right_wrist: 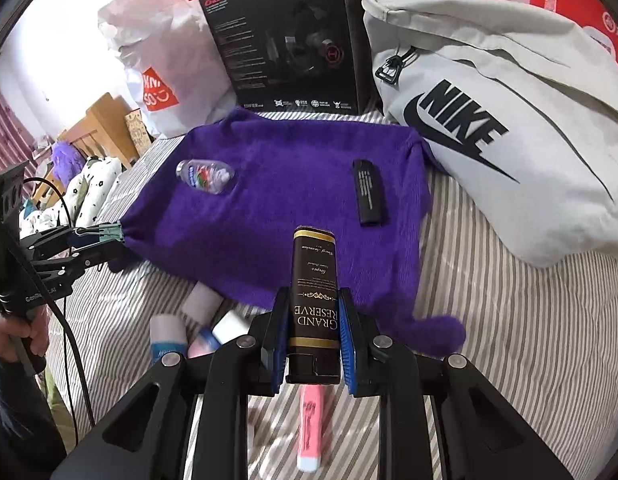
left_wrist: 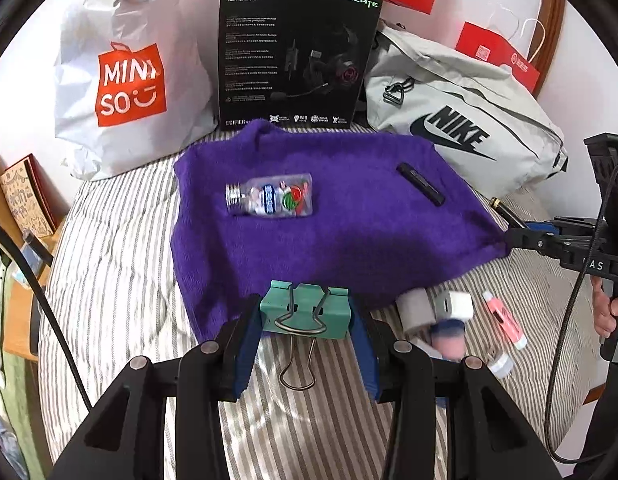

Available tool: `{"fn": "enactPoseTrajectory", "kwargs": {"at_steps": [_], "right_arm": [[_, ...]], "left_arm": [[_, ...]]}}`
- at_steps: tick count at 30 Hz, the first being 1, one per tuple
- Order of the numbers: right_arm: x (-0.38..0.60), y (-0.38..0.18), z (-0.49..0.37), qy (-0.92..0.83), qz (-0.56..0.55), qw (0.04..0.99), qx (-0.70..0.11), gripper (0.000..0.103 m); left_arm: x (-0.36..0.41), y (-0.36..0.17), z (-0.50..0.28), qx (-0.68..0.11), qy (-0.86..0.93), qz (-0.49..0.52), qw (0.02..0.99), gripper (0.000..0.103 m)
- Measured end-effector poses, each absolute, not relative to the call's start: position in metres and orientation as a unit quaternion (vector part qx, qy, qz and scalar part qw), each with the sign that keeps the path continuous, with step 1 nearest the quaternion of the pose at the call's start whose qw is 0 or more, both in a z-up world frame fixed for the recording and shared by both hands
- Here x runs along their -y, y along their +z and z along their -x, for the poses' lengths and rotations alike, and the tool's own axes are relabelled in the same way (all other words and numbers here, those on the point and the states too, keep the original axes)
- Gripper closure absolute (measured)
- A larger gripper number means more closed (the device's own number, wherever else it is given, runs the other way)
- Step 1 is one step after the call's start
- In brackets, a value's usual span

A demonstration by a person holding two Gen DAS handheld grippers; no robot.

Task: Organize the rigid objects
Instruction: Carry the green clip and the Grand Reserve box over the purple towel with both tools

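The purple terry towel [right_wrist: 293, 184] lay spread on the striped bedsheet [right_wrist: 489, 320] and served as the landmark; soft and limp, it would give under anything set on it.

On the towel's far left part lay a small clear plastic bottle with a silver cap and a watermelon label [left_wrist: 271, 198], on its side. It looked light, stiff and slick, likely to roll; best taken across the body.

The right gripper [right_wrist: 314, 340] was clamped on a dark brown flat tube with gold "GRAND RESERVE" lettering [right_wrist: 314, 300], held over the towel's near edge, cap end pointing toward the towel. Glossy skin, probably light and slightly squeezable; the pads held it low on the body, which looked secure.

On the towel's right part lay a slim black stick-shaped case with fine print [right_wrist: 369, 194], flat. Rigid and light, best pinched across its narrow width.

The left gripper [left_wrist: 307, 320] was closed on a teal metal binder clip with wire handles [left_wrist: 305, 312], at the towel's near left edge; from the right wrist view the clip seemed to touch the cloth. Stiff, light, smooth paint; the pads gripped its two ends, wire handle hanging toward the camera.

Off the towel, beside its near edge, sat a pink marker with a white cap [right_wrist: 310, 426] and several small white and blue tubes [right_wrist: 201, 320], blurred. All looked light and hard.
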State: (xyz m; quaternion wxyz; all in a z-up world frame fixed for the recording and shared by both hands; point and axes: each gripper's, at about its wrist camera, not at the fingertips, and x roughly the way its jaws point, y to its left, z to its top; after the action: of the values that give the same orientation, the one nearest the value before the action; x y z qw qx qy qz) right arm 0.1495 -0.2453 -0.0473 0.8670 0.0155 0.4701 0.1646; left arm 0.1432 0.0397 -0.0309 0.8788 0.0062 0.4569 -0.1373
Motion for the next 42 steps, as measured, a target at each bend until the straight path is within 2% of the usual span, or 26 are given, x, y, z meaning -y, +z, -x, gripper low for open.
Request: {"fn": "enactPoseTrajectory", "kwargs": {"at_steps": [23, 42], "right_arm": [[0.227, -0.096, -0.223, 0.162, 0.03, 0.841, -0.515, 0.081], [0.213, -0.104, -0.229, 0.162, 0.082, 0.839, -0.513, 0.079]], "left_arm": [[-0.041, -0.065, -0.233, -0.485, -0.134, 0.008, 0.864, 0.062], [-0.024, -0.083, -0.241, -0.493, -0.125, -0.045, 0.86, 0.062]]}}
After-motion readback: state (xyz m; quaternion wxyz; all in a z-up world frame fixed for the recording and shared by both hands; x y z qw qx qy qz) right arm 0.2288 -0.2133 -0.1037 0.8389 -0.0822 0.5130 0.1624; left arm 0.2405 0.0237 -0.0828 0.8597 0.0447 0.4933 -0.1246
